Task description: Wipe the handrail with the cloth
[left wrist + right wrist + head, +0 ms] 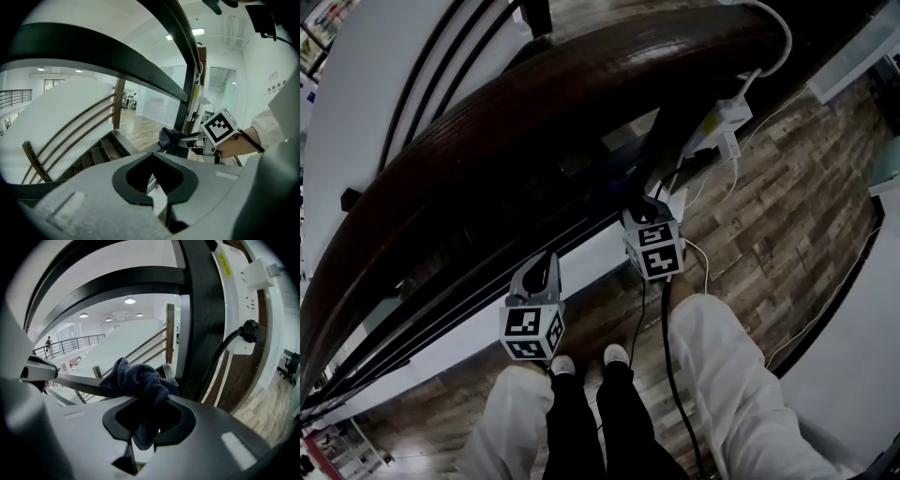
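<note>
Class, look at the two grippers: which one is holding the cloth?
The right gripper. Its jaws are shut on the bunched dark blue cloth. The left gripper has its jaws together with nothing between them.

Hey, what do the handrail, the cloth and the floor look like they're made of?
Handrail: likely wood, dark brown and glossy; grain streaks and a light sheen show.
Cloth: soft dark blue fabric, probably terry or microfibre; fuzzy nap, loose folds.
Floor: wood-look planks, matt; laminate or real wood, cannot tell.
</note>
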{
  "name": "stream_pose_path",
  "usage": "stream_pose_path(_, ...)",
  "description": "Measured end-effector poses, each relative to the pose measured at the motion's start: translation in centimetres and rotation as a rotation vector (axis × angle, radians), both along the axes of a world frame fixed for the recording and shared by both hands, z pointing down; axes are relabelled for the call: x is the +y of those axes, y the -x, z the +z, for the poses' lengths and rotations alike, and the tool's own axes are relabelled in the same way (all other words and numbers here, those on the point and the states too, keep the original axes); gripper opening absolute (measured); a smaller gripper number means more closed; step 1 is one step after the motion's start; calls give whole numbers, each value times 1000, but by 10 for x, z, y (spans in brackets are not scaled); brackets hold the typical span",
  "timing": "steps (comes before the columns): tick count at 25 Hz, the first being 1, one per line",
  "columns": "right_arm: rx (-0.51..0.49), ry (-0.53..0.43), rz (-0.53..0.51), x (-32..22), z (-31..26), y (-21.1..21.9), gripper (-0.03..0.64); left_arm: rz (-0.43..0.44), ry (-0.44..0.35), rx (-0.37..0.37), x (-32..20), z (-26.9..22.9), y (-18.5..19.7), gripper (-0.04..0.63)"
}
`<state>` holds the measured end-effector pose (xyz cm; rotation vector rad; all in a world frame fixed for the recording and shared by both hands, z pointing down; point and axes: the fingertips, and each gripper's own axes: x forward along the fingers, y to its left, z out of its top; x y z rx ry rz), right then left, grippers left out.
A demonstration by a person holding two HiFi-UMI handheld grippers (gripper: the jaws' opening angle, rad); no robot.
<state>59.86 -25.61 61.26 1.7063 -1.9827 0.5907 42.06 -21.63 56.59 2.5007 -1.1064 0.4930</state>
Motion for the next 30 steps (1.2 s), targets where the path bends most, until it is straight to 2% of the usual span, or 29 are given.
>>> stream_pose_path(4,20,-12,-30,0,-1,-6,61,-20,-11,1,4,-5,-5,-2)
stream_pose_path(7,29,-16,-4,-2,1,-12,61,-29,-20,-2,7,-8,-2,-2)
stream_pose_path(11,37,-33,21,0,-3,-13,60,-63,-29,3,11,-11,20,-2)
stream_pose_path(14,57,-69,9,6,-15,8,60,-91,-36,4,17,-13,46,-2)
stream_pose_path(19,52,-108,-45,21,-39,87,58,-163,-55,12,31,-19,115,-2)
stream_pose_path(23,57,-136,-76,42,-57,171,58,-223,-65,14,49,-27,189,-2)
stream_pose_path(26,43,-148,-107,65,-68,244,58,-266,-78,-10,70,-34,261,-2)
stream_pose_path(30,45,-194,-213,94,-84,360,58,-355,-92,-40,98,-38,376,-2)
